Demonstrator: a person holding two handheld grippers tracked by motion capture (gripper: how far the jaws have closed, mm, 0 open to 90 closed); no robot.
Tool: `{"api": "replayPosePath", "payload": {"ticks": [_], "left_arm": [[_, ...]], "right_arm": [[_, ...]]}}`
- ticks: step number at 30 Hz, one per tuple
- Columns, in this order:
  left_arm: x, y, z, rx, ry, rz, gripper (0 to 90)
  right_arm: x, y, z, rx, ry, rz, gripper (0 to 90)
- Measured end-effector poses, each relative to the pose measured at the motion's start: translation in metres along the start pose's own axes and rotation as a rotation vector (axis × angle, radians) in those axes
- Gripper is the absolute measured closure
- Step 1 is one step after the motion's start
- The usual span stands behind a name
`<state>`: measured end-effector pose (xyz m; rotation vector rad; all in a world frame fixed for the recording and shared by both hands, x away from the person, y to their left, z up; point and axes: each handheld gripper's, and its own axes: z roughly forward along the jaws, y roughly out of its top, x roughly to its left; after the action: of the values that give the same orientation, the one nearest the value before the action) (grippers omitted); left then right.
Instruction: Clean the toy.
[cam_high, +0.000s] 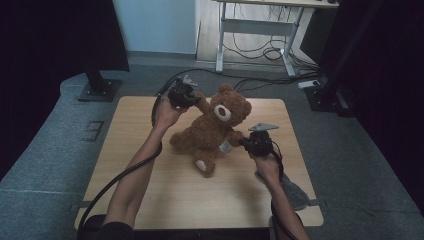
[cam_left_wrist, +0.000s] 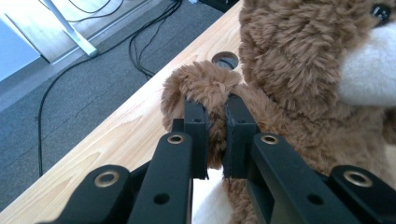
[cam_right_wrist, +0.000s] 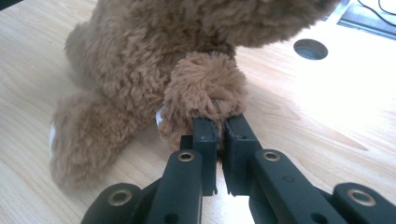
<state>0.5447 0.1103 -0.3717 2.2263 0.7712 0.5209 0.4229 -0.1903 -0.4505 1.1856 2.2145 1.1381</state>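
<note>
A brown teddy bear (cam_high: 215, 127) sits upright in the middle of the wooden table (cam_high: 150, 195), facing the person. My left gripper (cam_high: 192, 97) is shut on the bear's raised paw (cam_left_wrist: 201, 86) at the upper left; the fur is pinched between the black jaws. My right gripper (cam_high: 245, 141) is shut on the bear's other paw (cam_right_wrist: 208, 86), low at the bear's right side. In the right gripper view the bear's leg (cam_right_wrist: 88, 140) with a pale sole lies on the wood to the left.
A grey cloth (cam_high: 292, 192) lies on the table under the right forearm. Round cable holes (cam_right_wrist: 310, 49) are cut in the tabletop. A black stand base (cam_high: 99, 90) and floor cables (cam_high: 260, 50) lie beyond the far edge, with a desk frame behind.
</note>
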Motion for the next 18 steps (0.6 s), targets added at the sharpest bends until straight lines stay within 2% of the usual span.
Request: {"api": "replayPosePath", "payload": {"ticks": [7,18], "left_arm": [[-0.001,-0.019,-0.016,0.005,-0.020,-0.010,81.9],[0.000,-0.055,-0.036,-0.005,-0.061,-0.030,81.8]], "right_arm": [[-0.007,0.008,-0.001,0.007,-0.017,-0.005,84.7],[-0.016,0.021,0.012,0.032,-0.032,-0.017,84.9]]}}
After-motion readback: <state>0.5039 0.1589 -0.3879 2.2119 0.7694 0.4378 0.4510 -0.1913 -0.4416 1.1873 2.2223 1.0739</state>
